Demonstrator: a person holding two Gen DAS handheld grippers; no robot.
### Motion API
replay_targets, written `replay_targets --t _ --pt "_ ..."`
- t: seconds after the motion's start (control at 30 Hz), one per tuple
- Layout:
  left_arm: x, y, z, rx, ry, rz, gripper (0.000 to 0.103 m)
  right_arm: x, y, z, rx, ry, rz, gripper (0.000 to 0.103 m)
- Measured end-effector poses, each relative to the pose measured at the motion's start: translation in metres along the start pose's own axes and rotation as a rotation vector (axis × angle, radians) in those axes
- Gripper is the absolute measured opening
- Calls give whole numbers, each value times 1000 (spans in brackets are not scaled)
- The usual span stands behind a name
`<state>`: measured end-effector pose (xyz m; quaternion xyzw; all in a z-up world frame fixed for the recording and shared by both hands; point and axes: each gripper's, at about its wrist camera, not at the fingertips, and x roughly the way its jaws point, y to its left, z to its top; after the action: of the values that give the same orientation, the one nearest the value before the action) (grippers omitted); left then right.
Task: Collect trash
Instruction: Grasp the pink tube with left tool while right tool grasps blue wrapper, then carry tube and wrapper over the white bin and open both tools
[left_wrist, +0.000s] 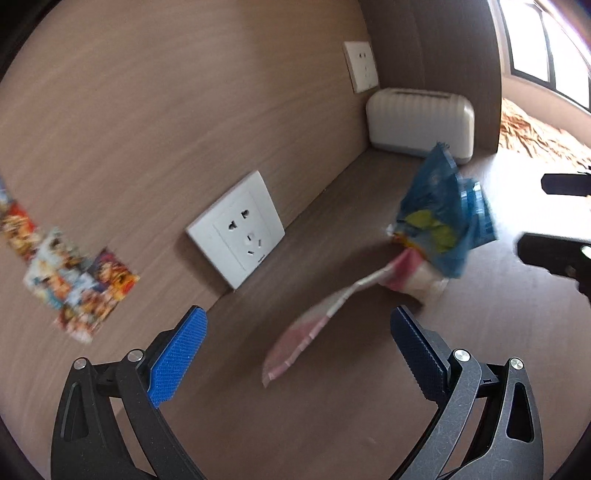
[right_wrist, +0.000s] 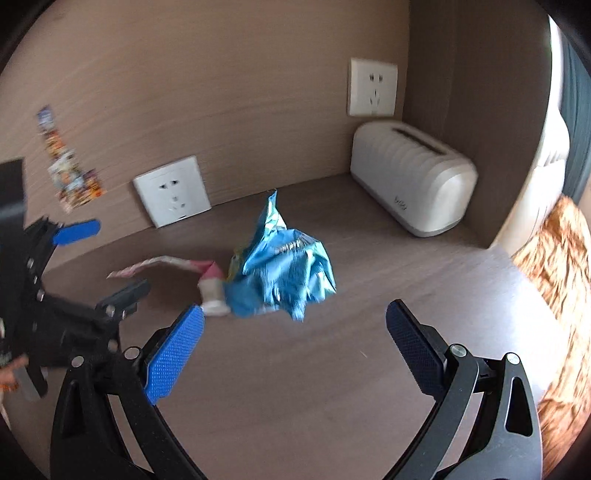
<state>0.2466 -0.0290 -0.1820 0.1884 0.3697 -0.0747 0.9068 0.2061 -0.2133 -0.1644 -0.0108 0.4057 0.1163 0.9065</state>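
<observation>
A crumpled blue snack bag (right_wrist: 280, 269) lies on the brown desk (right_wrist: 332, 387), with a pink and white wrapper (right_wrist: 207, 280) touching its left side. Both show in the left wrist view, the blue bag (left_wrist: 443, 214) beyond the pink wrapper (left_wrist: 314, 325). My left gripper (left_wrist: 299, 350) is open and empty, with the pink wrapper's near end between its fingers. It also shows in the right wrist view (right_wrist: 107, 258) at the left. My right gripper (right_wrist: 295, 350) is open and empty, just short of the blue bag.
A white ribbed tissue box (right_wrist: 413, 177) stands in the back right corner. Two white wall sockets (right_wrist: 171, 190) (right_wrist: 373, 86) sit on the wood back panel. Colourful stickers (left_wrist: 70, 273) are on the panel at left. An orange-patterned bed cover (right_wrist: 557, 277) lies past the desk's right edge.
</observation>
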Motion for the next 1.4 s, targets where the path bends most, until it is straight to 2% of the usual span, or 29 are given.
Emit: replay_targets --t 0.13,0.2,0.27,0.3,0.37,0.4,0.43,0.5,0.57,0.6,0.7,0.77,1.0,1.2,1.4 --pt "26 5 3 36 6 -61 97 36 2 15 66 29 -55 98" --pt "37 3 4 62 12 -105 91 51 1 19 100 52 -63 98" --pt "45 -2 5 80 23 -135 76 64 0 21 130 71 -67 98" --pt "49 -4 4 87 31 -165 71 70 1 22 142 75 -63 98" --pt "55 -9 3 93 42 -205 54 76 2 23 158 77 -43 98" --pt "55 -10 3 90 38 -219 50 78 2 23 163 80 -27 98" --pt "56 -11 4 81 38 -237 41 81 3 23 162 88 -16 91" --pt "57 -13 5 70 40 -250 37 80 3 22 165 77 -4 88" --pt "57 -15 5 67 36 -242 26 74 1 21 168 61 6 79" --pt "55 -14 4 59 35 -242 24 70 -2 21 176 54 17 76" --pt "50 -13 3 31 45 -245 16 54 -10 19 186 25 23 75" --pt "44 -12 1 10 57 -248 7 43 -14 19 189 13 30 75" --pt "1 -12 -1 -50 37 -226 6 -9 -34 5 161 -43 35 75" --pt "-34 -33 0 -62 30 -225 4 -51 -47 -20 133 -76 28 75" --pt "-59 -56 -5 -53 42 -241 3 -87 -69 -53 152 -64 9 75"
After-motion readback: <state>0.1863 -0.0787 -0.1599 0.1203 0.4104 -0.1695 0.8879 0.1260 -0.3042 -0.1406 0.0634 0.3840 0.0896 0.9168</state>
